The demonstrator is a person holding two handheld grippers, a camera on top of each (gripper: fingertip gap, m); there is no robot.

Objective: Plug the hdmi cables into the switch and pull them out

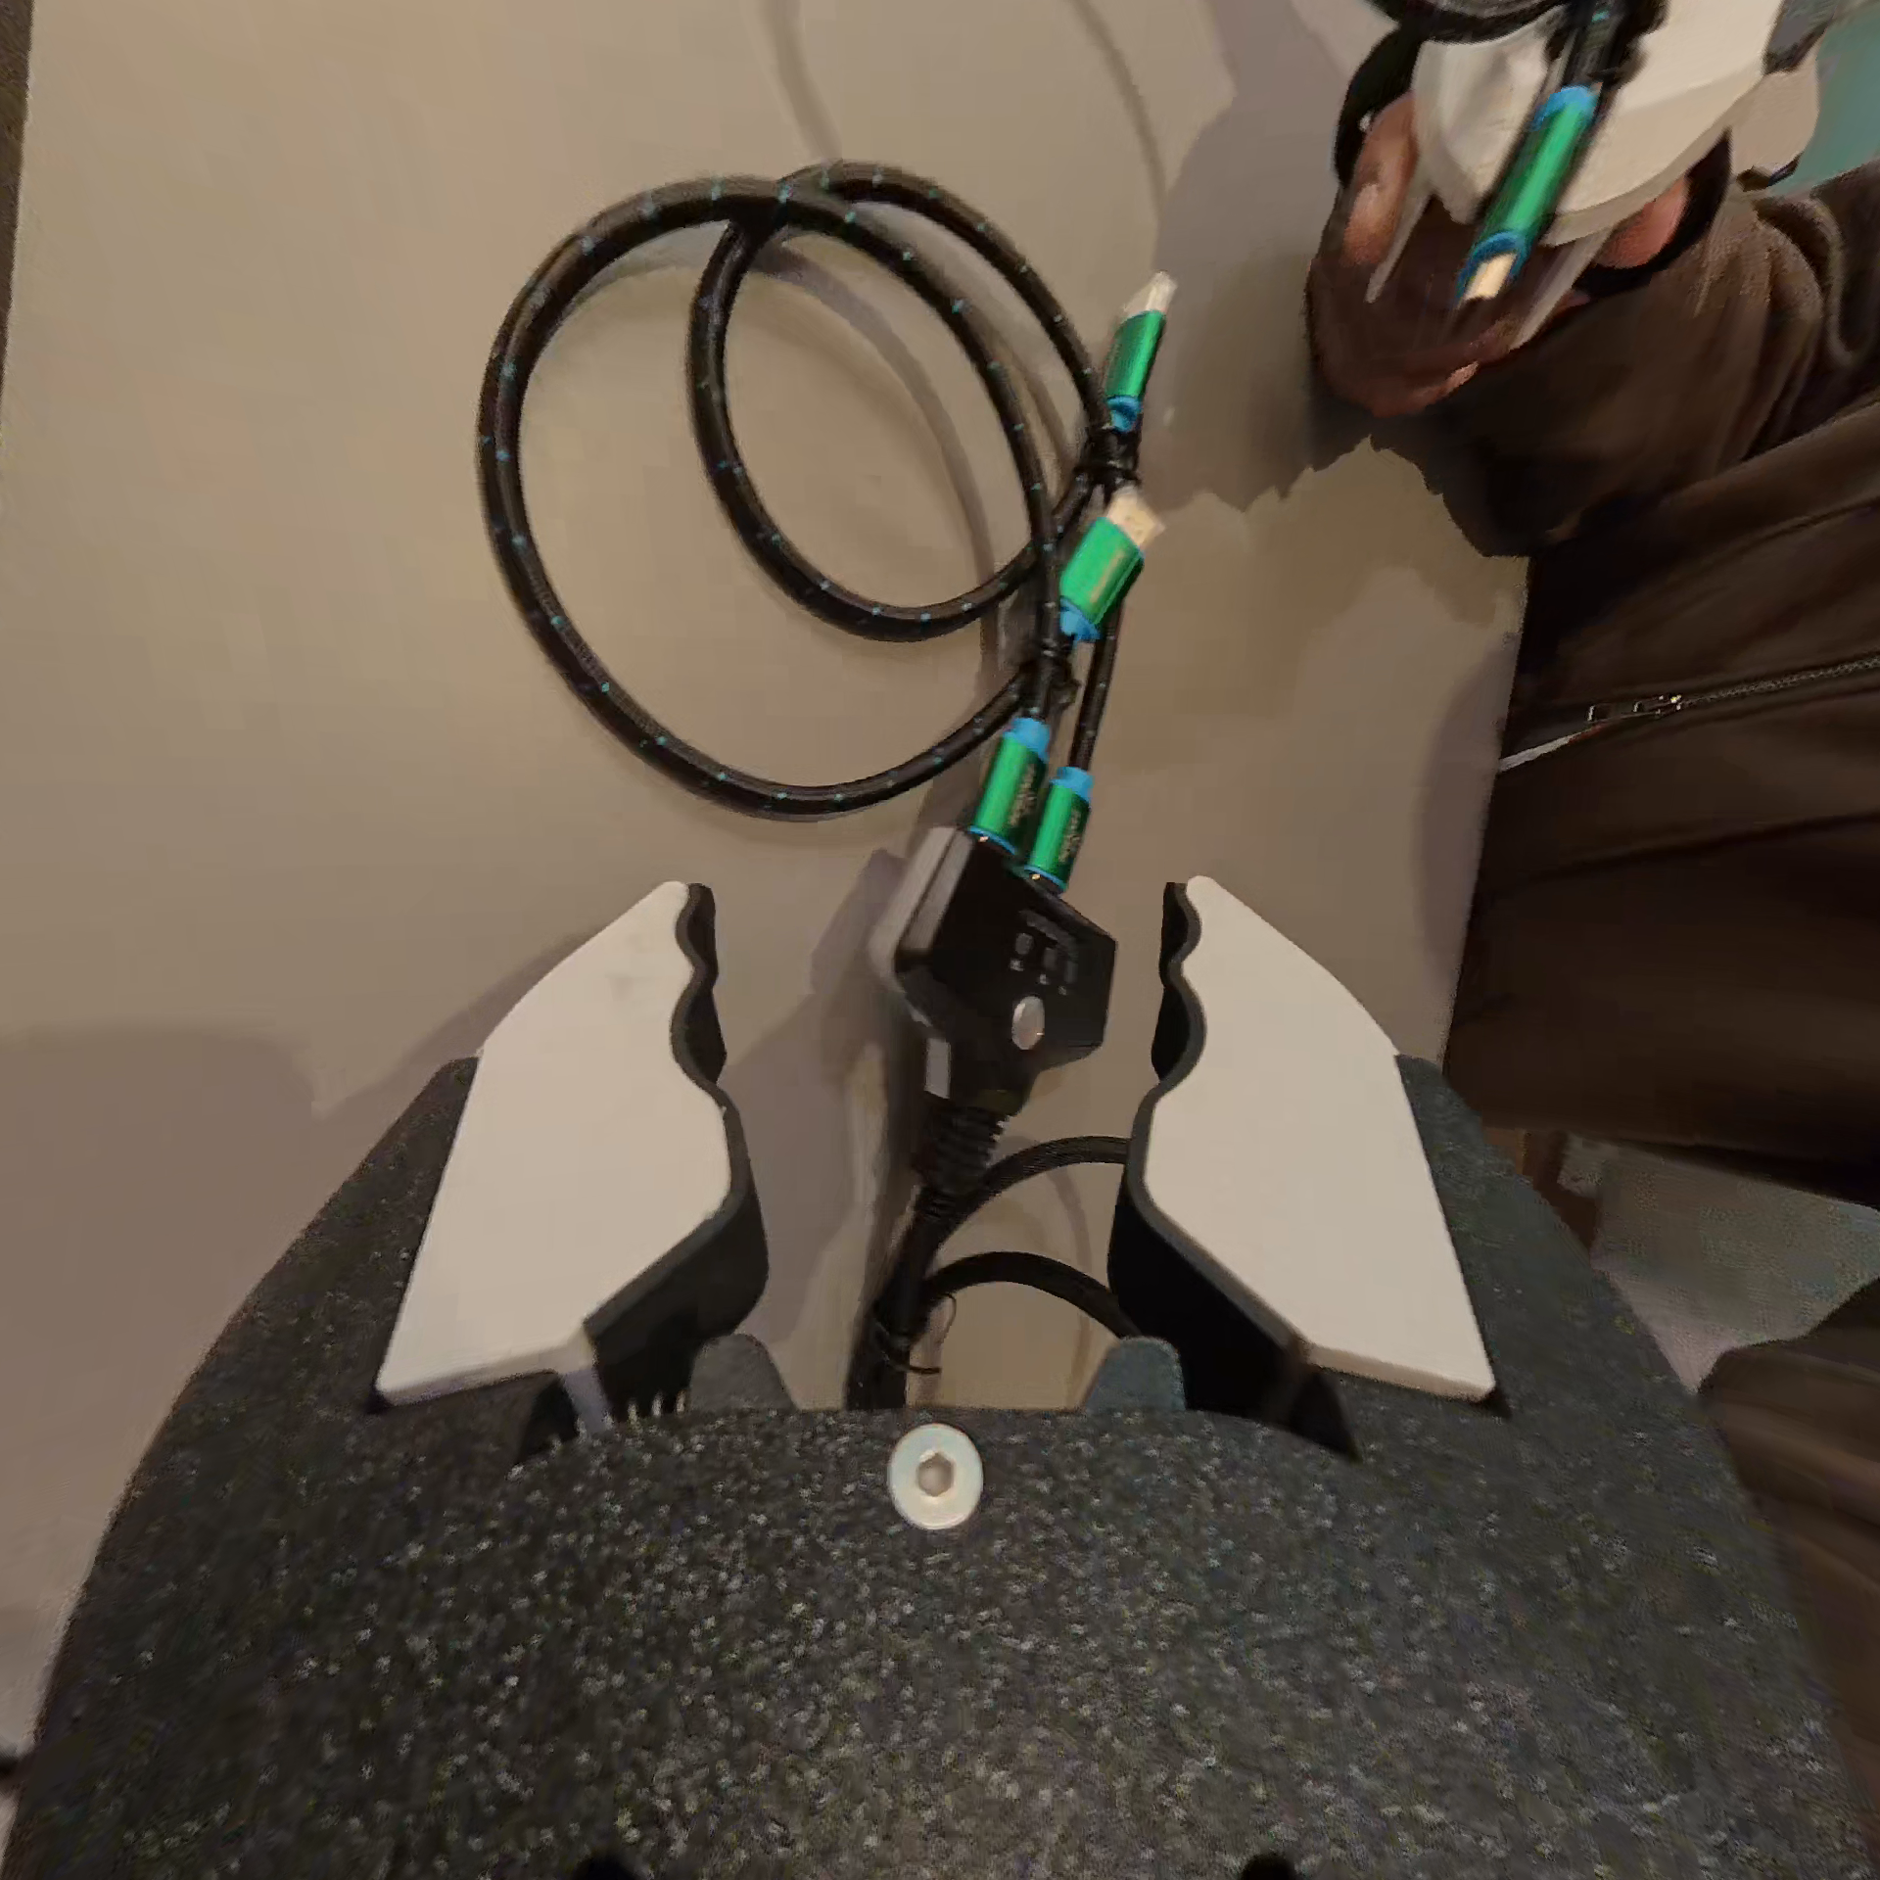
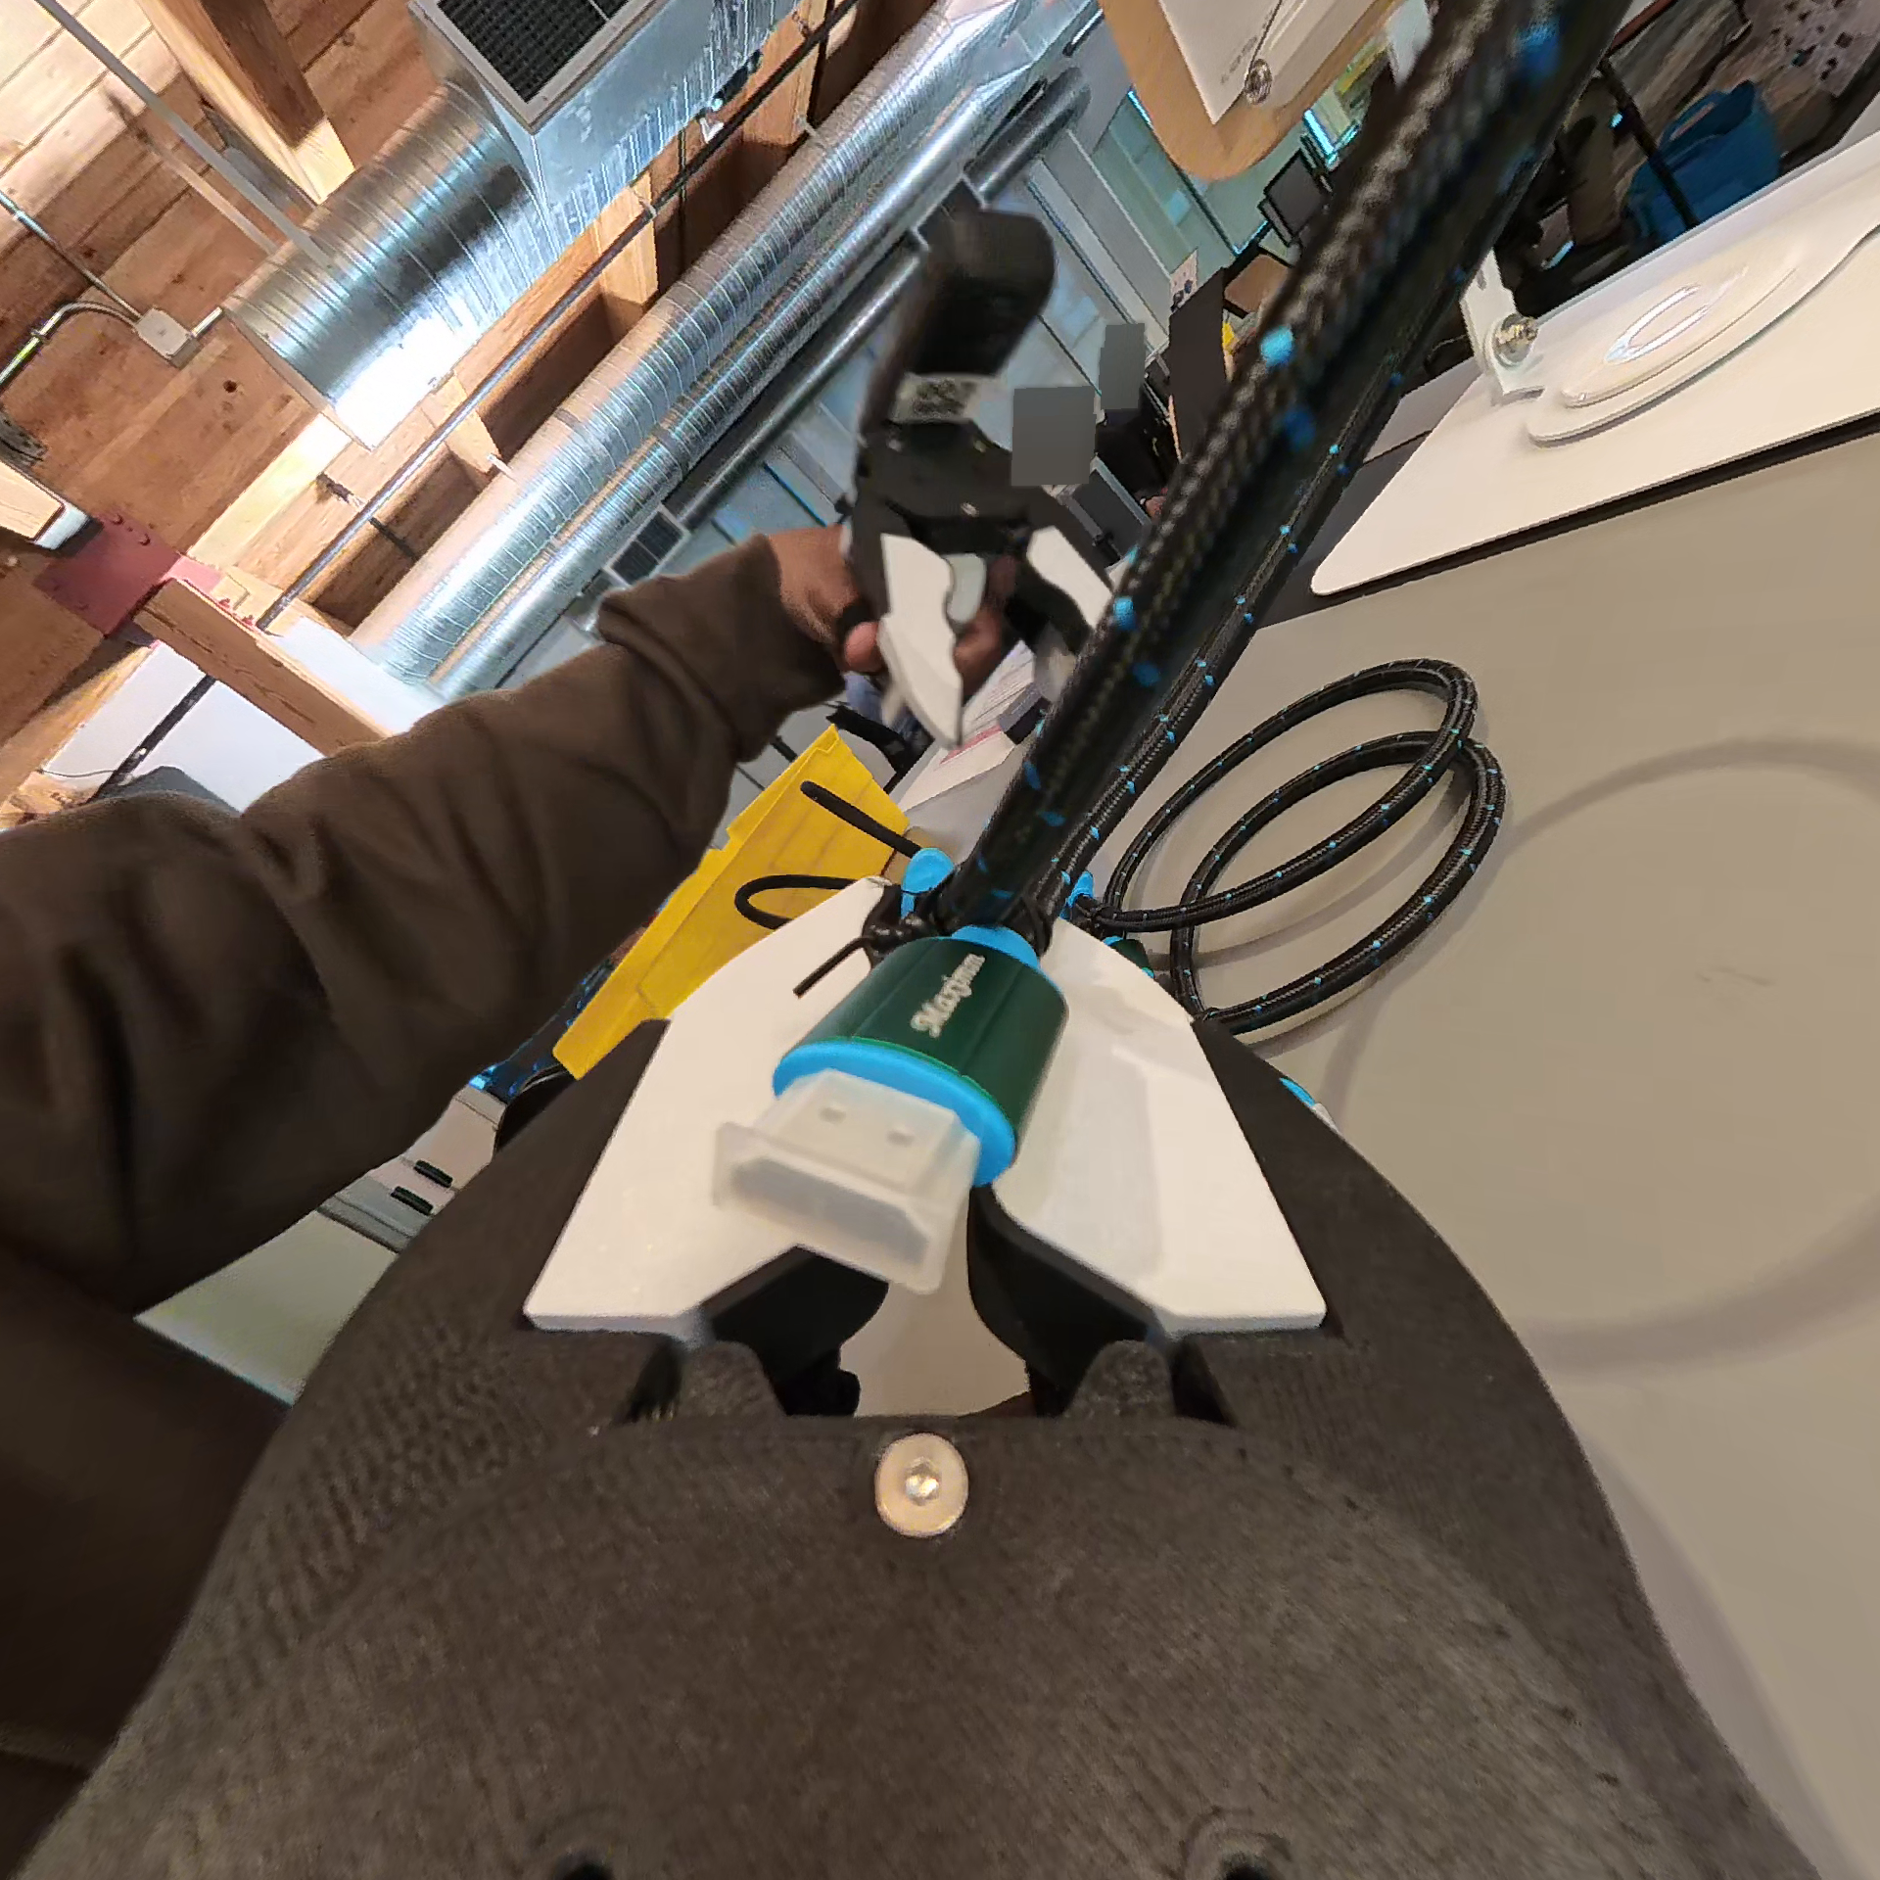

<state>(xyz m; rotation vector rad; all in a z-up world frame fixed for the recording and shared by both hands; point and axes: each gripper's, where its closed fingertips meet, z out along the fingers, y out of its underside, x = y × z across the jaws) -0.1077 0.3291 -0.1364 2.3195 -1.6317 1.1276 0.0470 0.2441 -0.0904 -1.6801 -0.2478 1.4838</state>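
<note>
My left gripper (image 1: 936,895) is open, with its jaws wide apart. In the left wrist view a black switch box (image 1: 1002,966) with a round button lies on the table between the fingers, with a gap on both sides. Two green plugs (image 1: 1027,814) sit in its far end. My right gripper (image 2: 961,911) is shut on a green plug (image 2: 956,1017) with a blue collar and a clear cap, which points back at the camera. Its black braided cable (image 2: 1272,407) runs upward. The right gripper (image 1: 1506,153) also shows at the top right of the left wrist view, held up with the plug.
A coil of black cable with blue flecks (image 1: 610,631) lies on the beige table (image 1: 254,509), with two loose green plugs (image 1: 1104,560) beside it. A person's brown sleeve (image 1: 1679,712) fills the right side. A yellow object (image 2: 732,916) and a white board (image 2: 1628,387) lie beyond. The tips of one gripper are about 20 cm away from the tips of the other.
</note>
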